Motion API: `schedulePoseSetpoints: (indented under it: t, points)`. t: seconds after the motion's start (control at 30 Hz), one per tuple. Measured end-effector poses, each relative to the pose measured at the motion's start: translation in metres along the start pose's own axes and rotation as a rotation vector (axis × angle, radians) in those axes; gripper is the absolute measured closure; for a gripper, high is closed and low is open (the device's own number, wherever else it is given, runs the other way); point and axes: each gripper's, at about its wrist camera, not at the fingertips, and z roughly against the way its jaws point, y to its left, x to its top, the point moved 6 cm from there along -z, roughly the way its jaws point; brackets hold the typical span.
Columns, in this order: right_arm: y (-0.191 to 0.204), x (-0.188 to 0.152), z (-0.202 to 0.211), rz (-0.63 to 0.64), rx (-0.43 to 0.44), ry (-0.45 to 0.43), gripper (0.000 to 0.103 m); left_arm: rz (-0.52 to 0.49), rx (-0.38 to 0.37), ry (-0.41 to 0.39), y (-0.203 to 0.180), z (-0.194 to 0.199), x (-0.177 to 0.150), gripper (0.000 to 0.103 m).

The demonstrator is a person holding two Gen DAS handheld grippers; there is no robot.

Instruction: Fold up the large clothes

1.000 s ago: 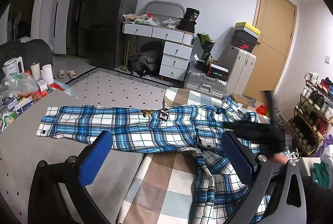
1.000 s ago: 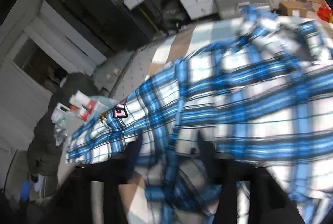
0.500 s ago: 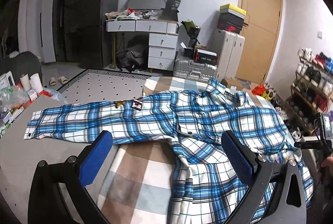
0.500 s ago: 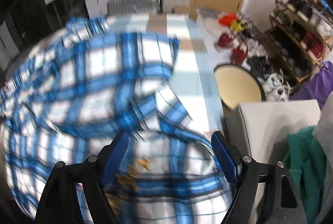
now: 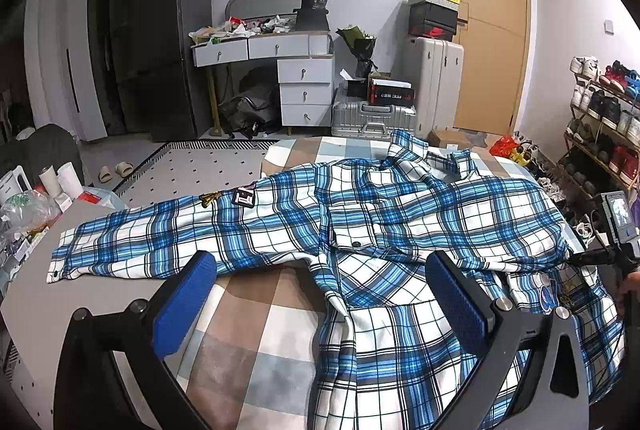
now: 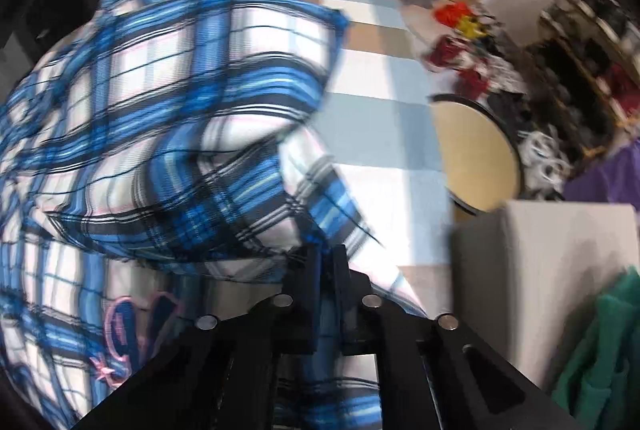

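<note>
A large blue and white plaid shirt (image 5: 384, 230) lies spread on a checked cloth over the table (image 5: 256, 342), one sleeve stretched out to the left. My left gripper (image 5: 320, 294) is open and empty, held above the shirt's lower part. My right gripper (image 6: 326, 262) is shut on a fold of the shirt (image 6: 180, 158) at its right edge, lifting the cloth; that view is blurred. The right gripper also shows at the far right of the left wrist view (image 5: 612, 254).
Cups, bags and packets (image 5: 36, 198) crowd the table's left end. Beyond the table stand a drawer desk (image 5: 280, 70), suitcases (image 5: 400, 102) and a shoe rack (image 5: 604, 118). A round stool (image 6: 476, 154) and a grey box holding green clothing (image 6: 560, 270) sit right of the table.
My right gripper went from open over the shirt's right side to shut on the cloth there. My left gripper has stayed open, its view turning right to face the shirt's body.
</note>
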Motion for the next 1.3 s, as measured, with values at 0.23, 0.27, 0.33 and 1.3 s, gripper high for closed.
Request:
schedulePoseSetpoints:
  t: [0.23, 0.27, 0.33, 1.3]
  points:
    - [-0.012, 0.028, 0.052, -0.106, 0.048, -0.099, 0.085, 0.015, -0.025, 0.014, 0.001, 0.004, 0.000, 0.001]
    - [-0.009, 0.040, 0.071, -0.136, 0.118, -0.163, 0.073, 0.015, -0.027, 0.014, 0.001, 0.005, 0.000, 0.001]
    - [0.006, 0.063, 0.092, -0.159, 0.223, -0.235, 0.020, 0.022, -0.036, 0.017, 0.000, 0.004, 0.000, 0.001]
    - [0.184, 0.313, -0.014, -0.245, 0.371, -0.201, 0.099, -0.006, -0.049, 0.161, 0.003, -0.026, -0.012, 0.001]
